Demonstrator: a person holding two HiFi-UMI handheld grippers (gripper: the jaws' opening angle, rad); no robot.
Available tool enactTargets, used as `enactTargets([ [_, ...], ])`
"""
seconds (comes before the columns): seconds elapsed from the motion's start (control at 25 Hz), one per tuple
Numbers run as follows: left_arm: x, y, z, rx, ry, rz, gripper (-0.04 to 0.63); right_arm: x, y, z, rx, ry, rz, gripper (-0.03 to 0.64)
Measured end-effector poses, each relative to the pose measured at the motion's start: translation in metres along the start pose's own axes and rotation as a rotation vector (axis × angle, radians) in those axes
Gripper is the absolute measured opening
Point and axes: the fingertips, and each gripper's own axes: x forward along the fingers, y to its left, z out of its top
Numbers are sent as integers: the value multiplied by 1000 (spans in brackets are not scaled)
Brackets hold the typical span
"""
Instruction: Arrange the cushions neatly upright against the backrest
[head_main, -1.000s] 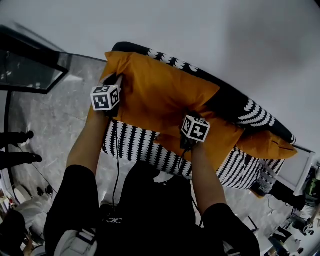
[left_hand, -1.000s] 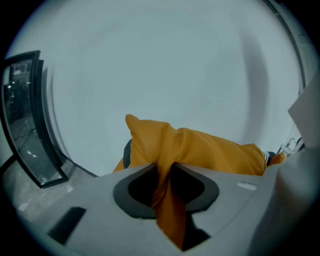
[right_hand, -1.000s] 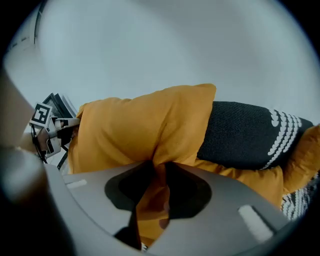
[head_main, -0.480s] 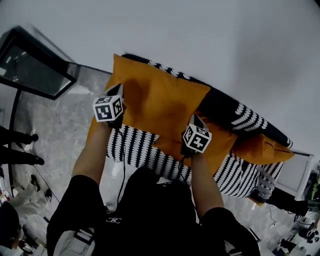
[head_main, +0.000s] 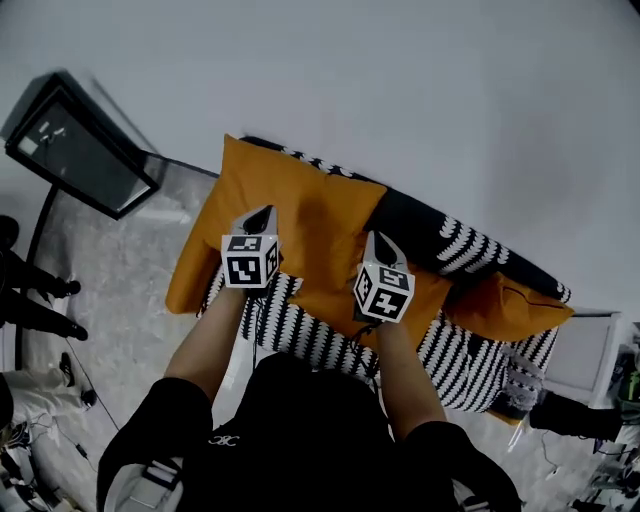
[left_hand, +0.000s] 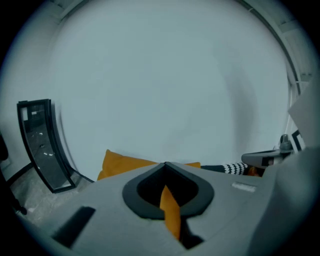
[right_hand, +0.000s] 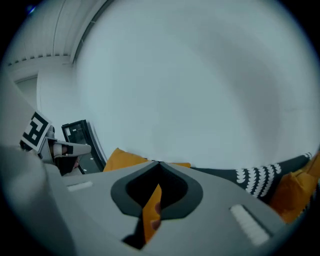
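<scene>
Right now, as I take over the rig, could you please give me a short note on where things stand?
Left gripper: shut on a pinch of the big orange cushion.
Right gripper: shut on the same cushion, further right.
Cushion: held tilted in front of the backrest at the sofa's left end. A second orange cushion lies at the right end.
Done: big cushion gripped by both grippers.
To do: stand it upright against the backrest, let go, then probably straighten the second cushion.

Left gripper (head_main: 264, 212), right gripper (head_main: 373, 238): fingers clamped.
</scene>
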Motion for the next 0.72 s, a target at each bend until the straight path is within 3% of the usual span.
enactTargets([
  [0.4,-73,-169,52,72,-187,-88,8,-124,-62,46,-18,-161,29,6],
  [0.72,-101,-270,51,138,-228,-152,8,-193,-117,62,-9,-255,9,6],
])
